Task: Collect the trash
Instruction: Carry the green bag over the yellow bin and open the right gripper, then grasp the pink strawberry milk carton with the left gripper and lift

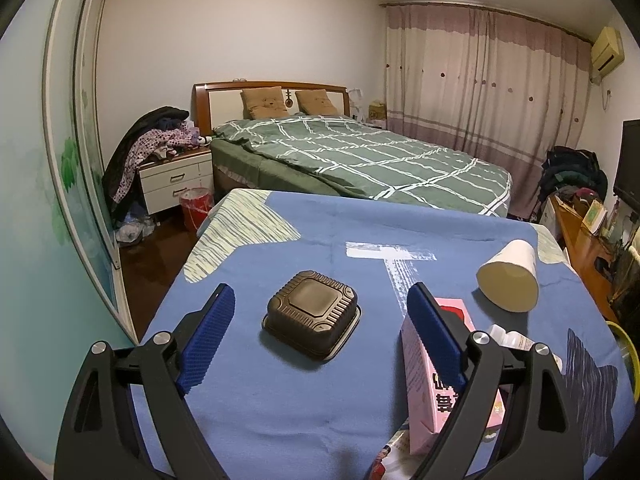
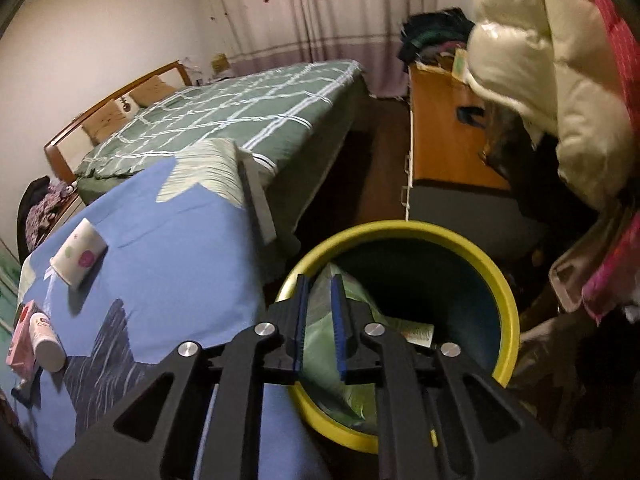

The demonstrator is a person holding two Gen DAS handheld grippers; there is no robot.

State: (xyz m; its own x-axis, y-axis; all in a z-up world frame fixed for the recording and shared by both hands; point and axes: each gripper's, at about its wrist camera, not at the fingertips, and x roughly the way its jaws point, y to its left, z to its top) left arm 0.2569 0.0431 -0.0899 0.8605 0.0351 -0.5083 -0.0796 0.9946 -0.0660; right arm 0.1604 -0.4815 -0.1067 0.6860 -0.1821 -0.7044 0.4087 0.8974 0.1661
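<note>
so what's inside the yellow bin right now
A green plastic wrapper lies in the bin, with a pale paper scrap beside it. The right gripper covers part of the bottom.

Tabletop (image 1: 280, 400) in foreground, bed (image 1: 360, 152) behind it. On tabletop: upturned food tray (image 1: 312, 314) centre; paper cup (image 1: 508, 280) on its side, far right; carton (image 1: 424, 380) near right, small bottle (image 1: 512, 338) just beside it. Nightstand (image 1: 176, 180) left of bed, bucket (image 1: 195, 208) on floor before it. Bin (image 2: 496, 280) on floor off tabletop's right edge, crumpled wrapper (image 2: 320, 344) in it.
</note>
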